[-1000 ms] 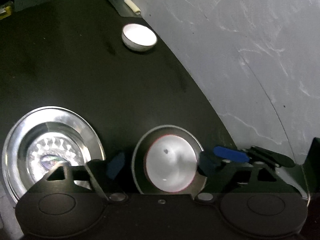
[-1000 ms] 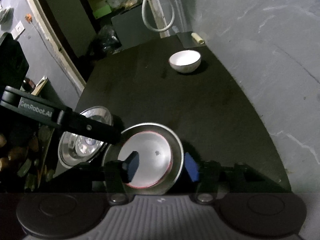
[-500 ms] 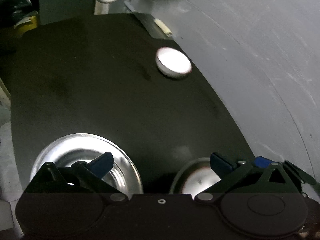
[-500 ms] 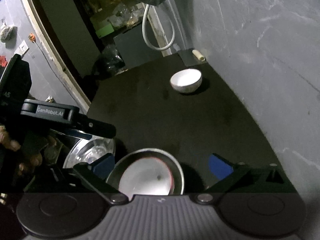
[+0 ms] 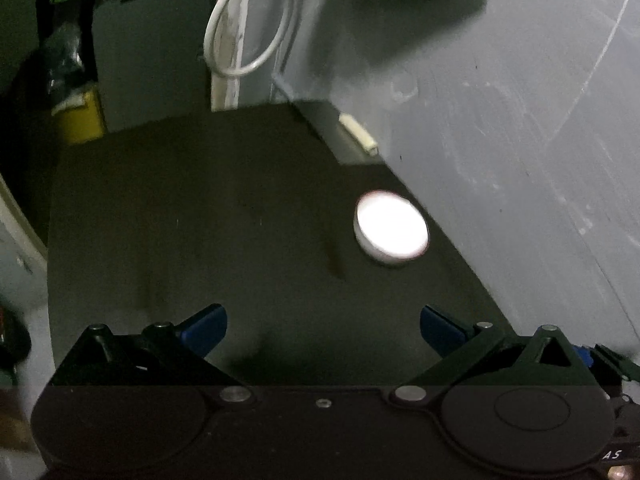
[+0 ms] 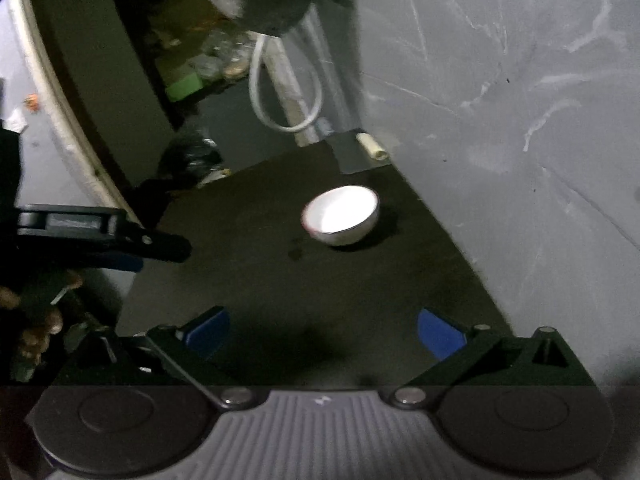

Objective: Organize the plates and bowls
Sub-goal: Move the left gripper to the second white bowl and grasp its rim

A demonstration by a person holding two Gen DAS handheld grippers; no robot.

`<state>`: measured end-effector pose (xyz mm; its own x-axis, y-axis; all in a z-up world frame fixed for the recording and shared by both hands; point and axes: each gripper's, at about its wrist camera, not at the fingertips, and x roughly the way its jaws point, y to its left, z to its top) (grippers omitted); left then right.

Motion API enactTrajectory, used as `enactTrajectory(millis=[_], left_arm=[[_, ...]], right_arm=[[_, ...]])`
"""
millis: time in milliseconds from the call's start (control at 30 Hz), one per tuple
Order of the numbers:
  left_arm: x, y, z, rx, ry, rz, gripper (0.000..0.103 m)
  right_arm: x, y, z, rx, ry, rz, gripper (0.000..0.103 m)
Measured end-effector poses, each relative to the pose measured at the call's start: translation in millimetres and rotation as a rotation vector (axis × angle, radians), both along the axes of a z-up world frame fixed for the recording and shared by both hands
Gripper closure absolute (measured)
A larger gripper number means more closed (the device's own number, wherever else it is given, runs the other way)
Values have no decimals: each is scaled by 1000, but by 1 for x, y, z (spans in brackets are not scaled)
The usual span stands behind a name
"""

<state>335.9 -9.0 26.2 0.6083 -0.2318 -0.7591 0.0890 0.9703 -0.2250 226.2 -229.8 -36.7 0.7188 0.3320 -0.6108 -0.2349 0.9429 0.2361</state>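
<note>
Wall [image 5: 520, 120], grey plaster with pale scratch marks, runs along the right side of both views and meets the tabletop's right edge.

Tabletop [image 5: 200, 220], dark matte surface, fills the middle of both views; a small dark stain [image 6: 296, 254] sits just left of the bowl in the right wrist view.

Left tool [image 5: 323, 330], black frame with blue pads, jaws spread wide and gripping nothing, held above the near part of the tabletop. It also enters the right wrist view from the left edge [image 6: 108, 236], where its fingertips are hard to make out.

Right tool [image 6: 323, 332], black frame with grey ribbed body and blue pads, jaws spread wide and empty, over the near tabletop.

Bowl [image 5: 391, 226], white, upright, open side up, with what may be a thin reddish rim line (blurred in both views). It stands alone on the far right part of the tabletop, near the wall, well ahead of both tools and touching neither. Seen lower in the right wrist view [image 6: 341, 215], its rounded underside casts a shadow to the right.

White cable [image 5: 244, 28], looped, hangs against a pale upright post beyond the far edge of the tabletop.

Cream roll [image 5: 359, 135], small and cylindrical, lies at the far right corner by the wall, behind the bowl.
</note>
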Motion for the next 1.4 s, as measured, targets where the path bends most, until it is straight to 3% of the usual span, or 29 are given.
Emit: enactTrajectory(millis=[267,400,533,900,1200,1400], left_arm=[[73,-30,-9,44,-61,-71,1],[106,-53,-20,157,-100,-105,1],[123,-75,-35,283,-142,-146,1],[142,-82,-57,316,-99,-158,1],[148,-83,-64,265,-52,-154,20],[149,-85,-67,216,-14,-184,48]], right_arm=[[56,9,-10,-4,6,-108,0],[80,13,-17,0,-2,-133,1],[104,11,-22,-8,2,-162,11],[140,10,-38,3,36,-184,25],[155,16,-44,6,56,-167,48],[161,19,-49,8,79,-157,68]])
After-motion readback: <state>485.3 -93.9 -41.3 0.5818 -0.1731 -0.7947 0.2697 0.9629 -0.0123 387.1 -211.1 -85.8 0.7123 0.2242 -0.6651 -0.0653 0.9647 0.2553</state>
